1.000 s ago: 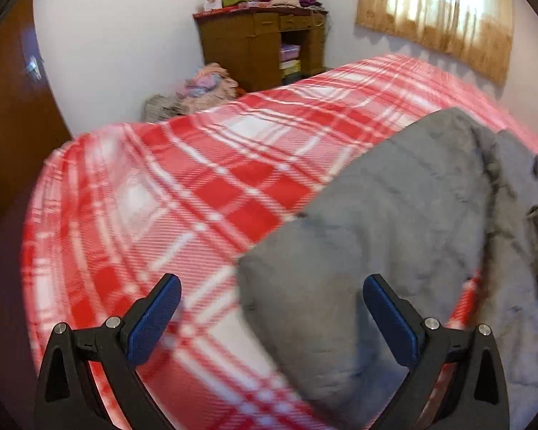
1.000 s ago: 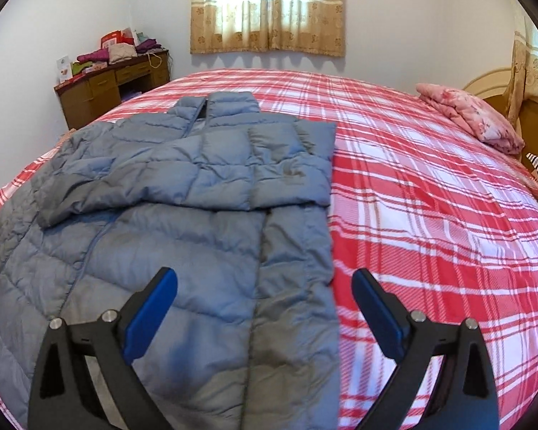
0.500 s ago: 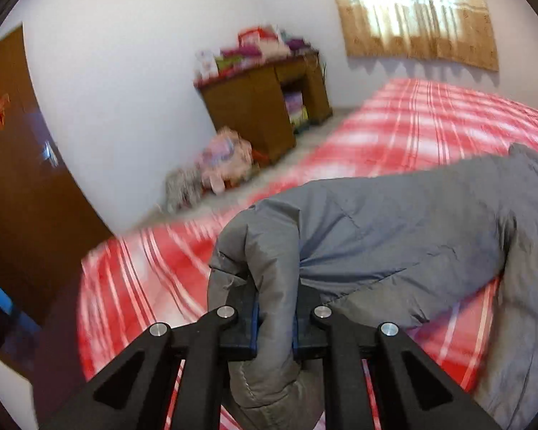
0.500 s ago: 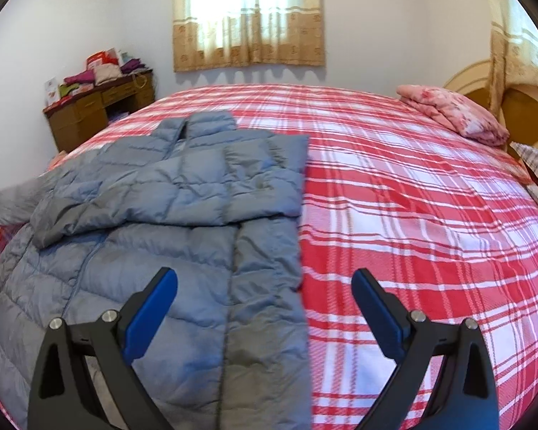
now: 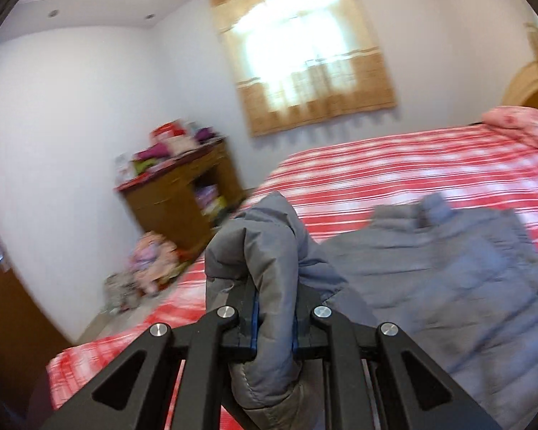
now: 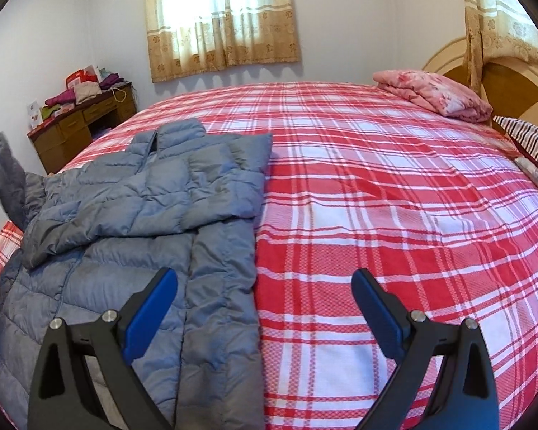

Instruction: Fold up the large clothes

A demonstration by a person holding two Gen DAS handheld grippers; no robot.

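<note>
A grey quilted puffer jacket [image 6: 143,211] lies on the red plaid bed [image 6: 376,215], its right sleeve folded across the chest. My left gripper [image 5: 274,319] is shut on the cuff of the jacket's left sleeve [image 5: 265,251], which it holds lifted off the bed; the rest of the jacket [image 5: 448,268] spreads out to the right. The raised sleeve [image 6: 0,175] shows at the left edge of the right wrist view. My right gripper [image 6: 265,308] hovers open over the jacket's right edge, nothing between its blue pads.
A wooden desk [image 5: 183,197] piled with clothes stands by the far-left wall, with a heap of fabric [image 5: 147,265] on the floor beside it. A folded pink blanket [image 6: 434,95] and a striped pillow [image 6: 531,143] lie at the headboard. A curtained window [image 6: 222,18] is behind.
My left gripper went from open over the sleeve end to shut on it, then lifted the sleeve and swung toward the jacket. The right gripper drifted slightly right and stayed open.
</note>
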